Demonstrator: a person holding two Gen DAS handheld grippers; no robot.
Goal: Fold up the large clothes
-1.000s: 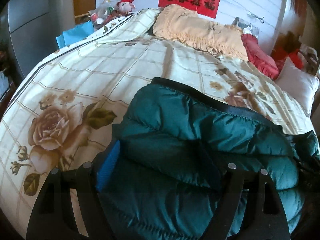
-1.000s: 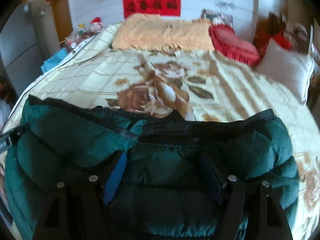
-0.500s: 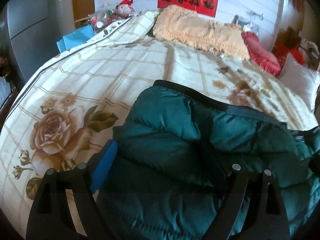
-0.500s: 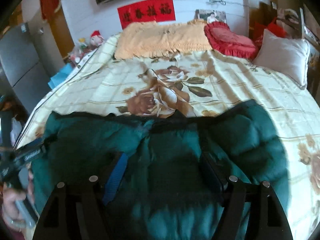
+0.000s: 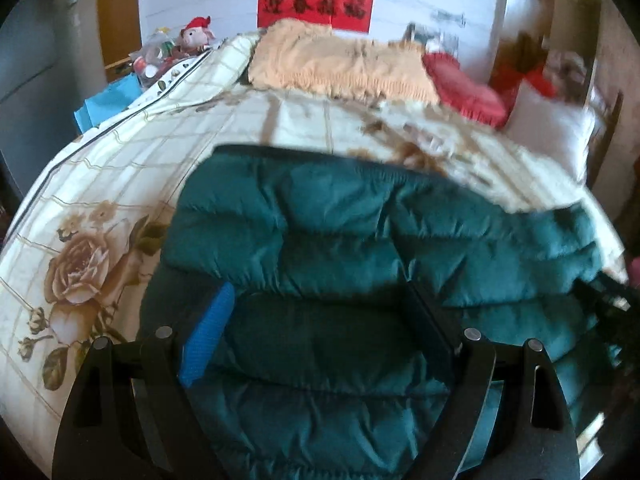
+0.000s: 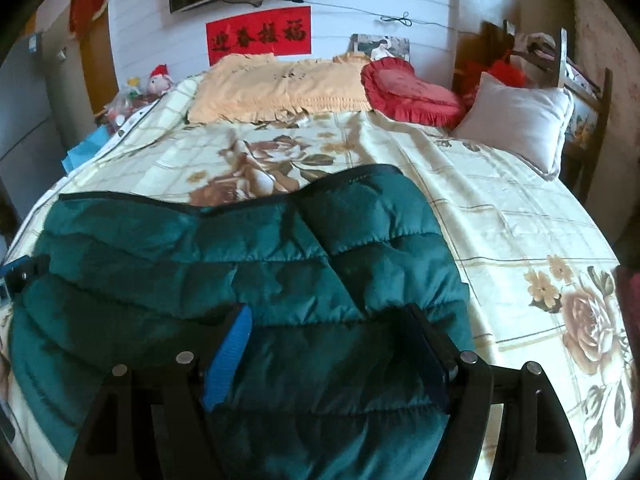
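A dark green quilted puffer jacket (image 5: 360,240) lies folded across the near part of the bed; it also shows in the right wrist view (image 6: 240,264). My left gripper (image 5: 320,316) is over its left part, jaws wide apart, with jacket fabric between the fingers. My right gripper (image 6: 328,332) is over its right part, jaws also wide apart over the fabric. The jacket's black hem band (image 6: 168,204) runs along the far edge. The other gripper shows at the view edges (image 6: 20,276).
The bed has a cream floral cover (image 6: 500,208). At its head lie a beige fringed pillow (image 6: 280,84), a red heart cushion (image 6: 412,92) and a white pillow (image 6: 516,116). A plush toy and clutter (image 5: 176,48) are at the left.
Both grippers have drawn back and up from the jacket. The jacket's far half has settled flat on the bed and more of the bed's head shows.
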